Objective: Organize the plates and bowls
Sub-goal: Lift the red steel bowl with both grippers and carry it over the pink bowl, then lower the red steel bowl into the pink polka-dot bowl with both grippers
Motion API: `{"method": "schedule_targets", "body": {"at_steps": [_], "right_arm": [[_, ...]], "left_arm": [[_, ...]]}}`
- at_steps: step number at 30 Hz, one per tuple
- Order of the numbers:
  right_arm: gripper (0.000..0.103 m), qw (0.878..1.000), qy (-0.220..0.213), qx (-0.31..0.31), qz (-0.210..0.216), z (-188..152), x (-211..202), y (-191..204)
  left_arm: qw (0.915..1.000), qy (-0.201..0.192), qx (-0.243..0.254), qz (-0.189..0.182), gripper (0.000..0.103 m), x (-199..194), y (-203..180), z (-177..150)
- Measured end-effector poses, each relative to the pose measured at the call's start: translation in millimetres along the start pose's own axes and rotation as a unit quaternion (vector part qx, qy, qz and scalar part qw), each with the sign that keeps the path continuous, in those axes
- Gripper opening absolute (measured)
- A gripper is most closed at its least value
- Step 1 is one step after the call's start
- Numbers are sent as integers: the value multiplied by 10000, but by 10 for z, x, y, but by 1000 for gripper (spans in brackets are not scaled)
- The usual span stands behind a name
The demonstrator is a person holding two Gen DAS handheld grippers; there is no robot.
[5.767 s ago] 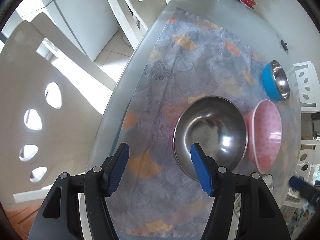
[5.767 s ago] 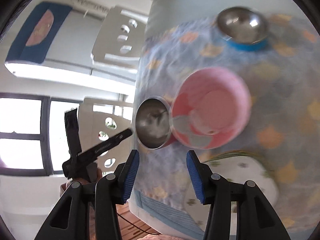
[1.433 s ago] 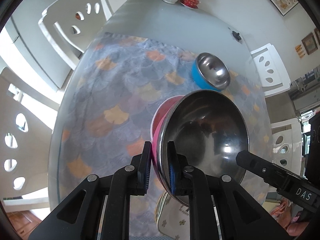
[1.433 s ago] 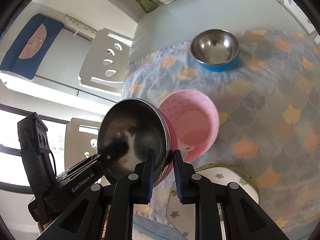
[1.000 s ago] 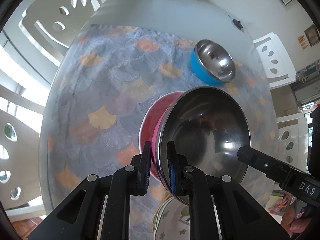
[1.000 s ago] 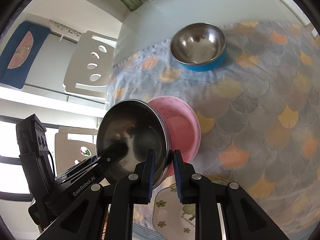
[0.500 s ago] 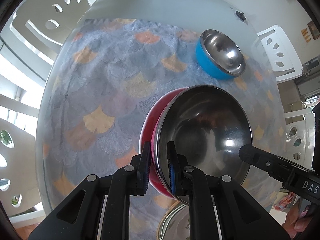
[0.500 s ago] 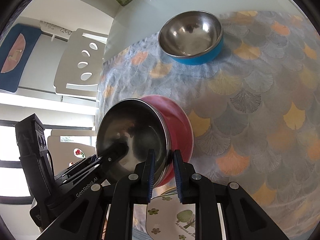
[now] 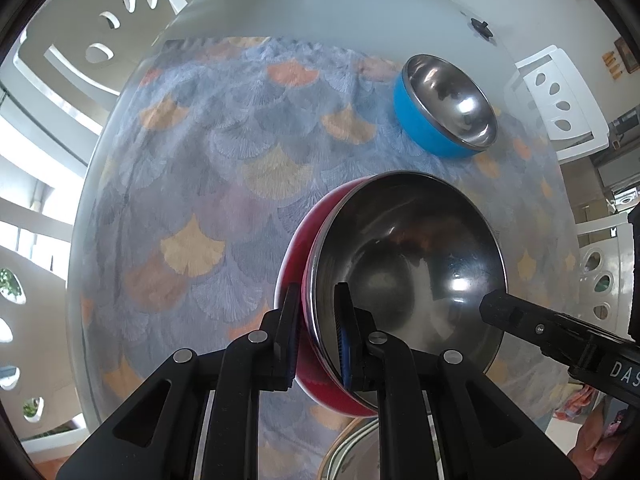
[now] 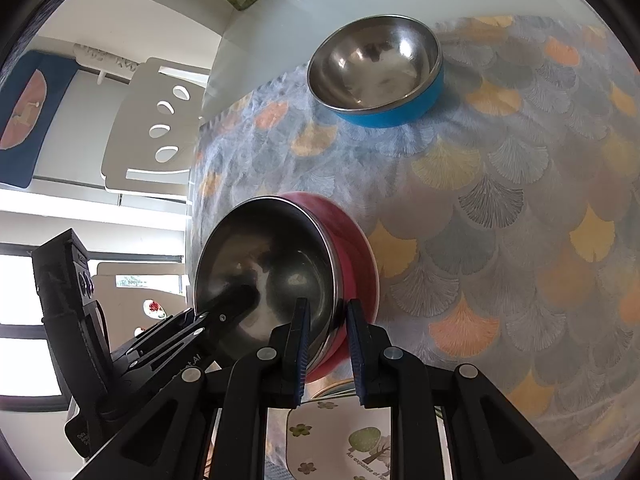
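From the left wrist, the left gripper (image 9: pixel 316 328) clamps the near-left rim of the red bowl (image 9: pixel 298 264), which has dropped closer to the patterned cloth (image 9: pixel 208 184) than a second ago, the pink bowl now hidden beneath it; the blue bowl (image 9: pixel 444 118) sits farther off, and a black knob (image 9: pixel 479 25) shows only here. From the right wrist, the right gripper (image 10: pixel 326 344) pinches the bowl's opposite rim; only this view shows the flowered plate (image 10: pixel 340 436) nearby.

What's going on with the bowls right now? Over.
Left gripper and right gripper both shut on the red bowl's rim. Plate underneath. Blue bowl stands clear, apart. Over.
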State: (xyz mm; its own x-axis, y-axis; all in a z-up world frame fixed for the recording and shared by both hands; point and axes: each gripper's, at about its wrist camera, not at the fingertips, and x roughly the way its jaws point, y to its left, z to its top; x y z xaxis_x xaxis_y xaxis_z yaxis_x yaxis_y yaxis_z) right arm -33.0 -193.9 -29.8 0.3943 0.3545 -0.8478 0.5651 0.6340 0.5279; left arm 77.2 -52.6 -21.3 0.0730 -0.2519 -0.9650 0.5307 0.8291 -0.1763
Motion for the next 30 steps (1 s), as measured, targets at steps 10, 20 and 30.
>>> {"method": "schedule_targets", "body": {"at_steps": [10, 20, 30], "right_arm": [[18, 9999, -22, -74, -74, 18, 68, -31], [18, 9998, -107, -121, -150, 10, 47, -50], [18, 9999, 3, -94, 76, -108, 40, -36]], "left_arm": [[9968, -58, 580, 546, 15, 89, -153, -15], [9980, -28, 465, 416, 17, 45, -119, -22], [9983, 20, 453, 370, 18, -47, -122, -81]]}}
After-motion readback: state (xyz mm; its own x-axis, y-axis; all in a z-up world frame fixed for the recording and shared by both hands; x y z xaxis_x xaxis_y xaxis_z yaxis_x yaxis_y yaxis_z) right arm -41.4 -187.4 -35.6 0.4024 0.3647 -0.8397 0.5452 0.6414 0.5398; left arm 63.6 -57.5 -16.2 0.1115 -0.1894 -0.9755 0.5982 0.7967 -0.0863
